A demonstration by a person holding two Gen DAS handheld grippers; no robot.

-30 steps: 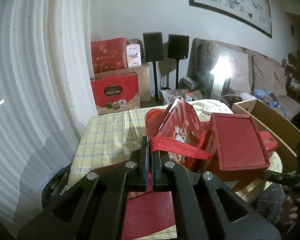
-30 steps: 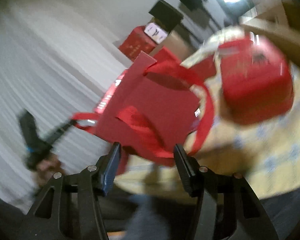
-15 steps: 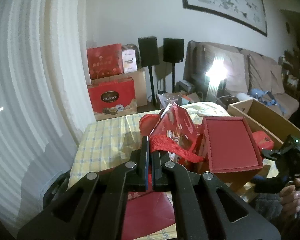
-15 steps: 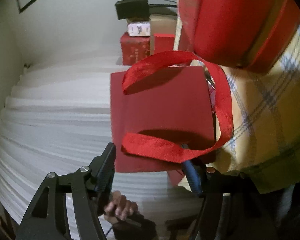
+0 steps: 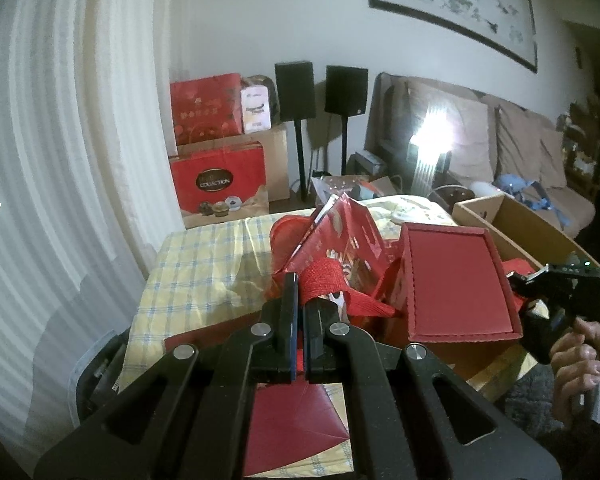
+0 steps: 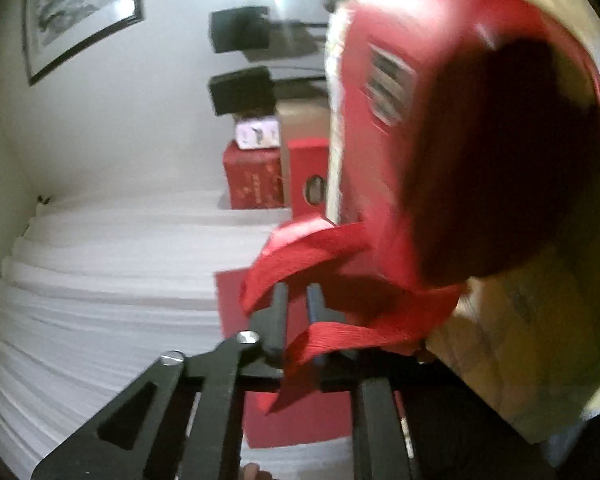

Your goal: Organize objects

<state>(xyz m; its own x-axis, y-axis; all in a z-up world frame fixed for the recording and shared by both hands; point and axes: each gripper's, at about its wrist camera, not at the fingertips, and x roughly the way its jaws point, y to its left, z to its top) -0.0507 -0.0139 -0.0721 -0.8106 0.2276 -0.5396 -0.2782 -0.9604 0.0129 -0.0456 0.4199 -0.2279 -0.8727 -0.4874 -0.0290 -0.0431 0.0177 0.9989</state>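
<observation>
Red gift bag point(image 5: 342, 240) judged light, floppy — best taken by ribbon handles point(image 5: 328, 278); one pinched by left gripper point(image 5: 300, 300), another by right gripper point(image 6: 298, 300).

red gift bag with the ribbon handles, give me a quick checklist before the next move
1. Left gripper shut on a red woven ribbon handle: ok.
2. Right gripper shut on the other red ribbon handle: ok by its shut fingers, though the view is blurred.
3. Red paper gift bag mouth open wide enough: cannot tell.
4. Red square leather-look box upright beside the bag: ok.
5. Box clear of the bag's handles: cannot tell.
6. Yellow checked tablecloth has bare room left of the bag: ok.
</observation>
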